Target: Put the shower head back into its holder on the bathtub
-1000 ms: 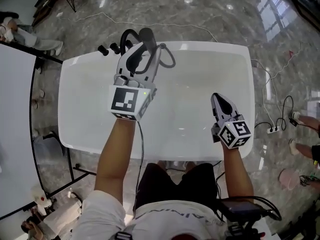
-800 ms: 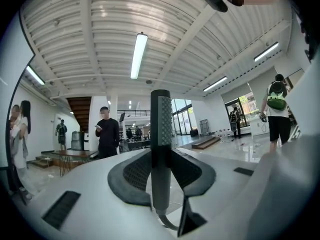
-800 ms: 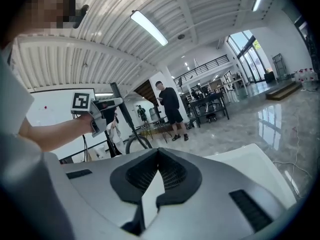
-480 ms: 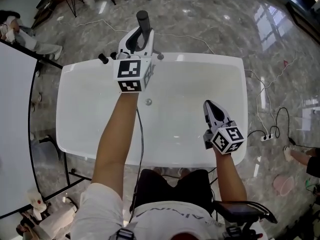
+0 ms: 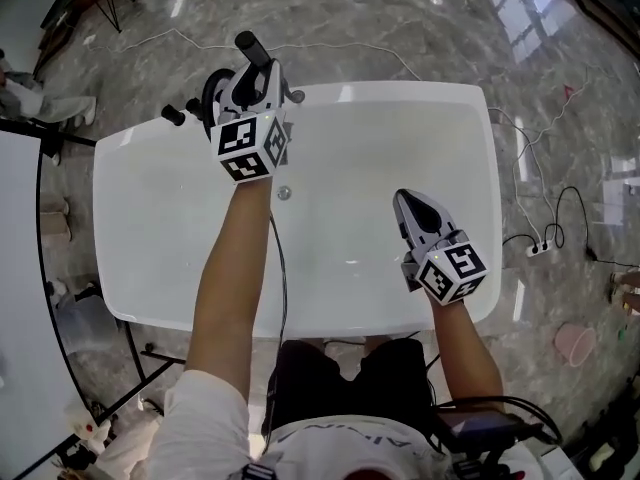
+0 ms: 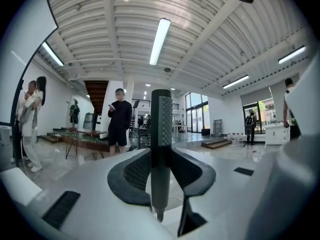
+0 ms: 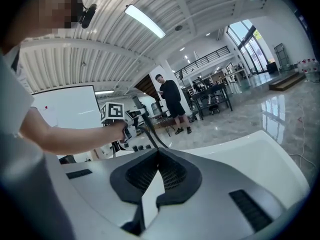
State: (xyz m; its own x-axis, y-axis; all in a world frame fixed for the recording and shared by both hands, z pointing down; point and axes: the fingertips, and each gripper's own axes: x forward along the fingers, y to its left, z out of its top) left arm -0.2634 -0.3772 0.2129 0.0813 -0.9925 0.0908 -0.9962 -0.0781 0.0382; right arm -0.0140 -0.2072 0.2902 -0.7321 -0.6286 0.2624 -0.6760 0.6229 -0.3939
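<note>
The white bathtub [image 5: 440, 118] fills the middle of the head view. My left gripper [image 5: 260, 73] reaches over the tub's far left rim and is shut on the shower head's dark grey handle [image 5: 248, 44]. In the left gripper view that handle [image 6: 161, 134] stands upright between the jaws of the left gripper [image 6: 161, 156]. The black hose [image 5: 210, 96] loops beside it, next to the black tap knobs [image 5: 172, 116]. The holder itself is hidden behind the gripper. My right gripper [image 5: 406, 198] hangs over the tub's near right part, shut and empty; its jaw tips [image 7: 159, 151] meet.
A power strip with cables [image 5: 545, 249] lies on the marble floor right of the tub, and a pink object [image 5: 573, 343] lies nearer. A dark-framed white panel [image 5: 20, 298] stands at the left. A person in black [image 7: 172, 104] stands beyond the tub.
My left gripper has carried the shower head away from me and leftward, down to the tub's far left rim by the knobs. The right gripper has shifted slightly.
</note>
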